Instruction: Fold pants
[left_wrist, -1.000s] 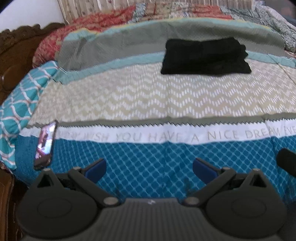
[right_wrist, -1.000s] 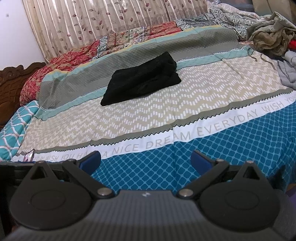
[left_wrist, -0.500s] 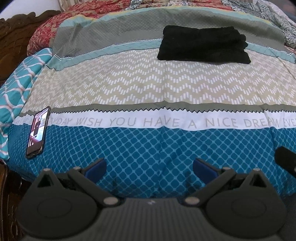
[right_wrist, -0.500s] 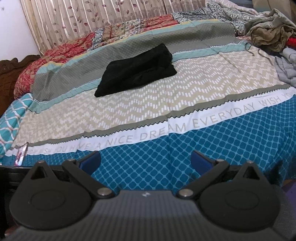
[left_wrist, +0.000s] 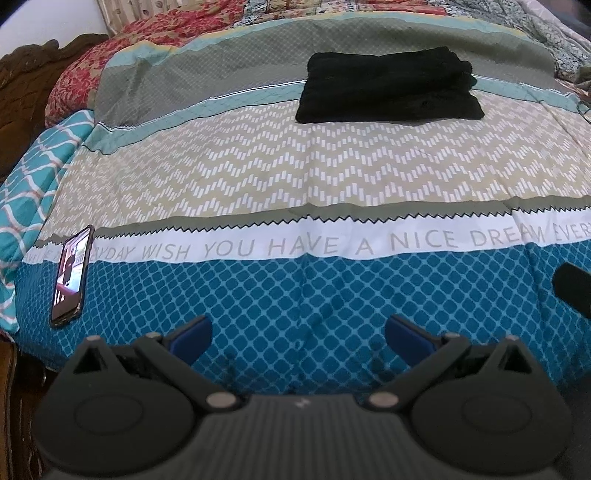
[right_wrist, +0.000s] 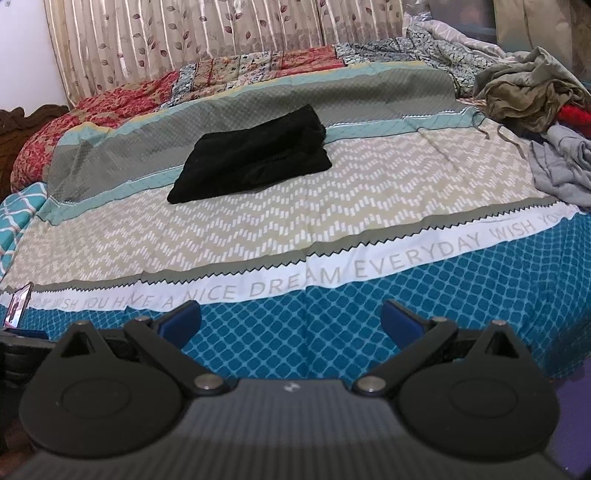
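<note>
Both tongs (left_wrist: 298, 334) (right_wrist: 290, 320) spread, empty, folded black pants (left_wrist: 389, 90) (right_wrist: 251, 155) well beyond.

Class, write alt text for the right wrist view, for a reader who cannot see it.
Folded black pants lie on a patterned bedspread, well beyond the right gripper, whose blue-tipped fingers are spread open and empty. A heap of loose clothes sits at the bed's far right, and a phone at its left edge.

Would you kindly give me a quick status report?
Both claws, left and right, open, empty. Black pants folded on bedspread. Phone lies aside.
</note>
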